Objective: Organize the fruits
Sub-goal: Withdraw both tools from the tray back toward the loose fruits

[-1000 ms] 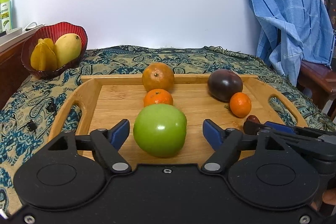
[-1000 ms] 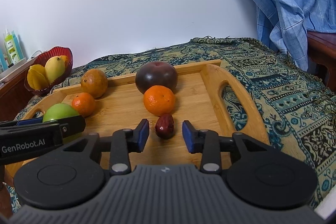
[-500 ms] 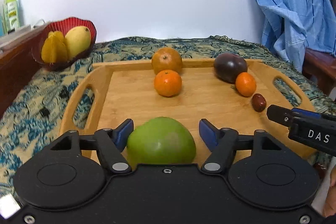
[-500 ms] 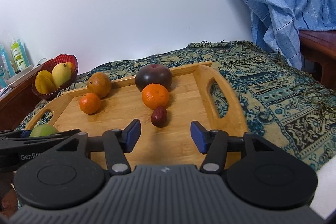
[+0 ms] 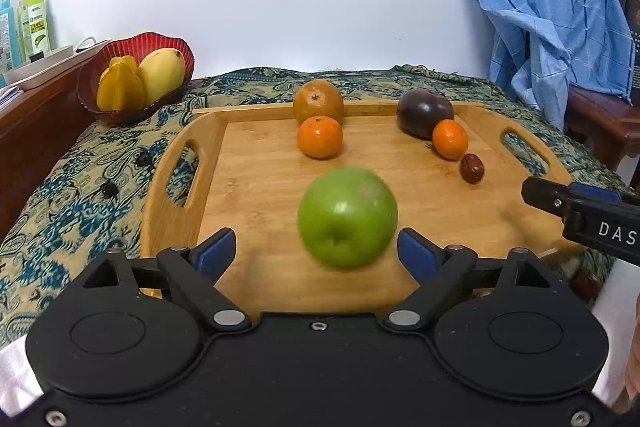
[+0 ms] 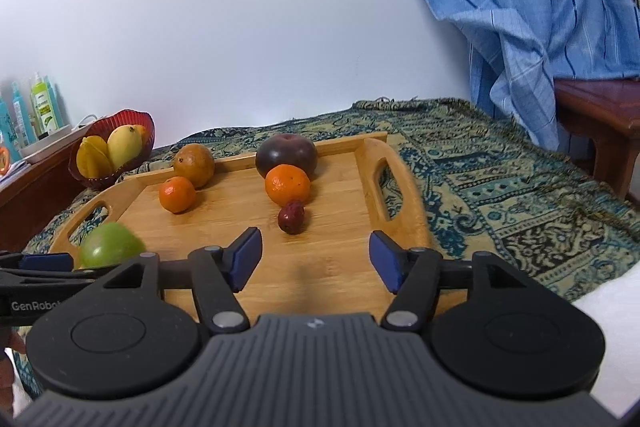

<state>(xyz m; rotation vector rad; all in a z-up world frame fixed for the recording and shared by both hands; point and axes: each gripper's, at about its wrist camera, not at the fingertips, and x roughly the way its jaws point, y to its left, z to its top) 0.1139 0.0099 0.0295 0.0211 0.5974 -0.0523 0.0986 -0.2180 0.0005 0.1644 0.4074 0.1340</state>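
Observation:
A wooden tray (image 5: 256, 183) (image 6: 344, 267) holds the fruit. A blurred green apple (image 5: 347, 217) (image 6: 110, 245) lies near its front edge, just ahead of my open left gripper (image 5: 316, 253), touching neither pad. Behind it are a small orange (image 5: 320, 137) and a brownish orange (image 5: 318, 101). On the right are a dark purple fruit (image 6: 286, 154), an orange (image 6: 288, 185) and a small red date (image 6: 291, 217). My right gripper (image 6: 315, 261) is open and empty, just short of the date.
A red bowl (image 5: 132, 83) with a mango and starfruit stands at the back left on the patterned cloth (image 6: 500, 195). Bottles (image 5: 34, 19) stand on a wooden ledge at far left. A blue cloth (image 5: 548, 7) hangs over wooden furniture at the right.
My left gripper opened wider and let the green apple go; the apple now lies further forward on the tray. My right gripper opened wider and backed away from the date.

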